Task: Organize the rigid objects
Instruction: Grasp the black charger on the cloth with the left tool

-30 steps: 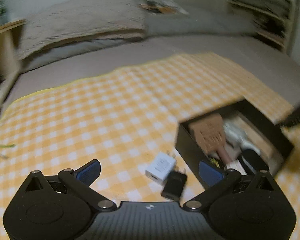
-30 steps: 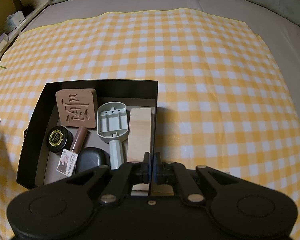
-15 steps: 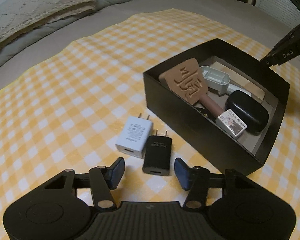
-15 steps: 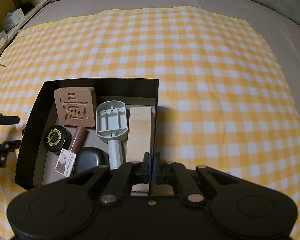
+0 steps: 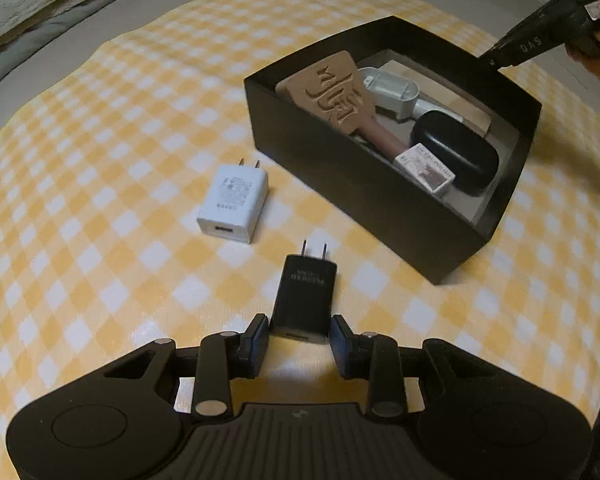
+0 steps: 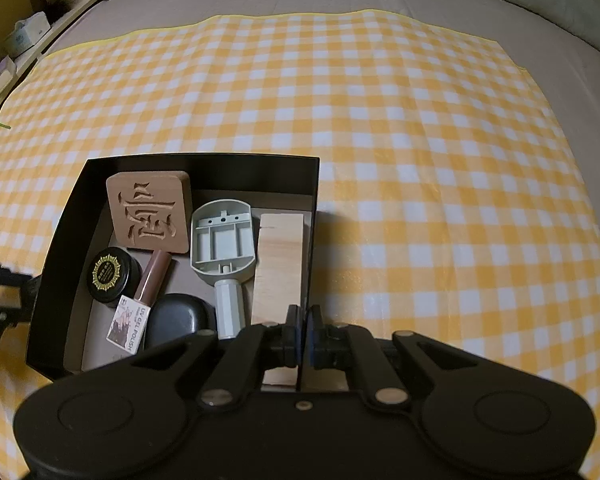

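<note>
Both pads of the left gripper [image 5: 299,336] press on the sides of the black charger [image 5: 306,298], so it is held at its back end, the end away from the prongs. That charger lies flat on the yellow checked cloth [image 5: 100,160] with its two metal prongs pointing away from the gripper. Up and to the left of it lies the white charger [image 5: 234,200], flat on the cloth too, apart from the black one and near the box. To the right of both sits the black box [image 5: 364,196], open on top. Inside it, seen from above in the right wrist view, the things go like this: a wooden block with a carved sign [image 6: 149,211] leans at the far left corner, a small round black jar with a gold pattern [image 6: 110,275] sits under it, and a brown bottle of gel polish [image 6: 148,286] lies next to the jar. Then comes a smooth black case [image 6: 178,318] (it looks a bit like a pebble), a gray plastic tool with a handle [image 6: 224,248], and a pale wooden plank [image 6: 278,268] along the right wall. Over the near right corner of the box hangs the right gripper [image 6: 302,334], with its jaws pressed together and nothing held between them.
</note>
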